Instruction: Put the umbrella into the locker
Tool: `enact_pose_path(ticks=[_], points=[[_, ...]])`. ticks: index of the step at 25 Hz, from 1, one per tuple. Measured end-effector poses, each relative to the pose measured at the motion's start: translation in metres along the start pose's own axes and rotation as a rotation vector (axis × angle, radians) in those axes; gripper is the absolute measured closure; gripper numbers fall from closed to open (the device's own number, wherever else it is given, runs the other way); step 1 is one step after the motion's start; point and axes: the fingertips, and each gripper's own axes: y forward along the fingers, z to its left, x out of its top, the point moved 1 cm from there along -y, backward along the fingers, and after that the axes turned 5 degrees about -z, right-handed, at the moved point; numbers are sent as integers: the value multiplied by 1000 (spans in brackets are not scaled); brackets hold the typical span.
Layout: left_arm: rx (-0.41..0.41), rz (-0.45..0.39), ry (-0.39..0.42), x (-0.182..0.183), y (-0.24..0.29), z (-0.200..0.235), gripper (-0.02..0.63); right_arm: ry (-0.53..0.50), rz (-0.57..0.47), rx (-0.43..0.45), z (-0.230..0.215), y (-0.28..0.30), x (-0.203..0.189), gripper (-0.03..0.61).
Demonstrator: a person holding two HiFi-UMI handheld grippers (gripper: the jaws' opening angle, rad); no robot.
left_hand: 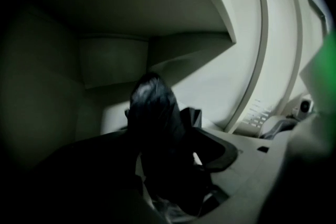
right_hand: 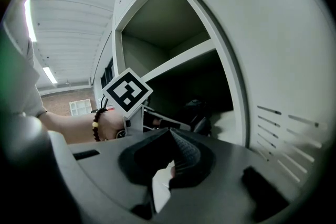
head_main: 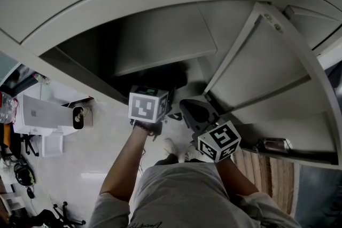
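Pale floor [head_main: 107, 139] below open locker [head_main: 160, 45].

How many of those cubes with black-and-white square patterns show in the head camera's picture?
2. One marker cube is at the centre, before the open locker; the other is just lower right of it. None seems hidden.

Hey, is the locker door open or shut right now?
Open. The locker door is swung out to the right, and the dark compartment behind it is exposed.
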Motion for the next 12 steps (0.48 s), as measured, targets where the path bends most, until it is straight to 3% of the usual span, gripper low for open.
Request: enact_pose_path(ticks=[12], points=[[-31,-24,31,6,-12,-9,301,10,-2,9,5,-1,-2,551]])
